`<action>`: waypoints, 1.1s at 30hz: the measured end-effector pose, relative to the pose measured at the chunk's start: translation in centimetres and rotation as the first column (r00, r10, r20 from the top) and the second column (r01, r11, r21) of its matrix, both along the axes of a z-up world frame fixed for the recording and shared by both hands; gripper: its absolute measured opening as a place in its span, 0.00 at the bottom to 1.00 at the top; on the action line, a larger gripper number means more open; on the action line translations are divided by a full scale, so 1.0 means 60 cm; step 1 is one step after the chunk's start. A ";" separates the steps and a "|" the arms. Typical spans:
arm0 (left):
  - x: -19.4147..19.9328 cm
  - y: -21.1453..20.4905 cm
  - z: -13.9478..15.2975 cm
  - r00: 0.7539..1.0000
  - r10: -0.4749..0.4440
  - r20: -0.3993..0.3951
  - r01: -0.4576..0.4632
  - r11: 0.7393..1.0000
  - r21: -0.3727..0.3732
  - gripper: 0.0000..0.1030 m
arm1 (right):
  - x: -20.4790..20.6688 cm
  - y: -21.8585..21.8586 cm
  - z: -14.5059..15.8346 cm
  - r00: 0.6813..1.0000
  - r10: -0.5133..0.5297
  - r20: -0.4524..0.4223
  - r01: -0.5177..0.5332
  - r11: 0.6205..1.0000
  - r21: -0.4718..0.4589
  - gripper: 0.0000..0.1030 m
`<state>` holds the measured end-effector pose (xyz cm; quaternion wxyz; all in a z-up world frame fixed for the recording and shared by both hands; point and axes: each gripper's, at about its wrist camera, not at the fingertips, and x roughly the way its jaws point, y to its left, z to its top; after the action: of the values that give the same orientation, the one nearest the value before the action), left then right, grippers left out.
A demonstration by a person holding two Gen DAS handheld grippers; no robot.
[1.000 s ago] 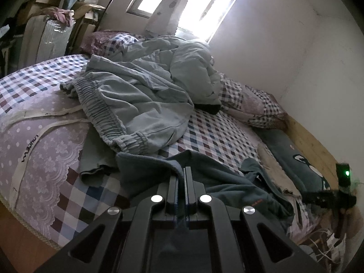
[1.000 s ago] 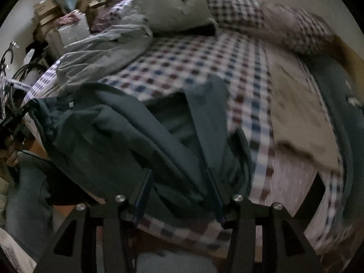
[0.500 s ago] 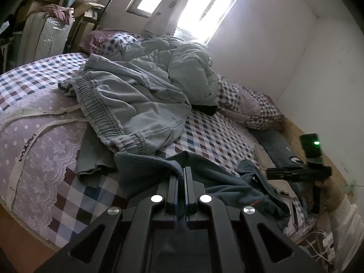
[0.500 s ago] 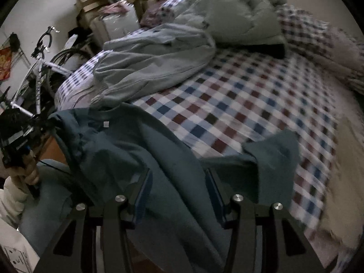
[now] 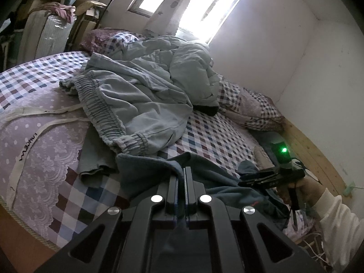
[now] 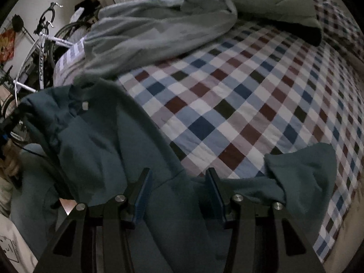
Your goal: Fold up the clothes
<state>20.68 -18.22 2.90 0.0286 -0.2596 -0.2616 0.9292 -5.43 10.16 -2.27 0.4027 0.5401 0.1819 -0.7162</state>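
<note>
Spread wider than a second ago, the dark teal sweatshirt (image 6: 95, 136) now lies flatter along the bed's near edge.
Left tool (image 5: 184, 177) is clamped shut on its shoulder hem; right tool (image 6: 178, 191) hovers wide open over the fabric, gripping nothing, a sleeve (image 6: 302, 173) trailing rightward. Pale blue trousers (image 5: 136, 104) and a rumpled duvet (image 5: 186, 68) crowd the checked bed (image 6: 250, 91) farther in.

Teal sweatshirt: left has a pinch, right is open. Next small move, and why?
Probably close the right gripper on the fabric between its fingers. The left gripper is shut on one edge of the teal sweatshirt, while the right's jaws stand apart over the cloth. With both ends held, the bunched garment could be spread on the checked bedspread.
</note>
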 end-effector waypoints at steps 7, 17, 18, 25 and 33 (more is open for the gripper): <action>0.000 0.000 -0.002 1.000 0.001 0.011 -0.001 1.000 -0.014 0.03 | -0.006 -0.002 -0.018 0.999 0.034 0.011 -0.034 0.999 -0.003 0.50; -0.003 0.003 -0.002 1.000 0.000 0.021 0.001 0.999 -0.034 0.03 | 0.032 -0.020 -0.020 0.993 0.071 -0.090 -0.067 0.997 0.038 0.28; -0.004 0.004 -0.002 1.000 0.001 0.022 0.000 0.999 -0.035 0.03 | 0.039 -0.021 -0.018 0.991 0.073 -0.110 -0.068 0.997 0.047 0.24; -0.001 0.003 -0.002 1.000 0.009 0.026 -0.008 0.999 -0.041 0.03 | 0.087 -0.004 0.031 0.963 0.010 -0.271 0.004 0.999 0.053 0.05; 0.016 -0.003 0.009 1.000 0.013 0.021 -0.012 0.998 -0.058 0.03 | 0.172 0.039 0.154 0.869 -0.167 -0.466 0.143 0.986 -0.088 0.05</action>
<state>21.62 -18.37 3.41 0.0124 -0.2686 -0.2364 0.9337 4.86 12.49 6.98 0.3012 0.3521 0.2122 -0.8604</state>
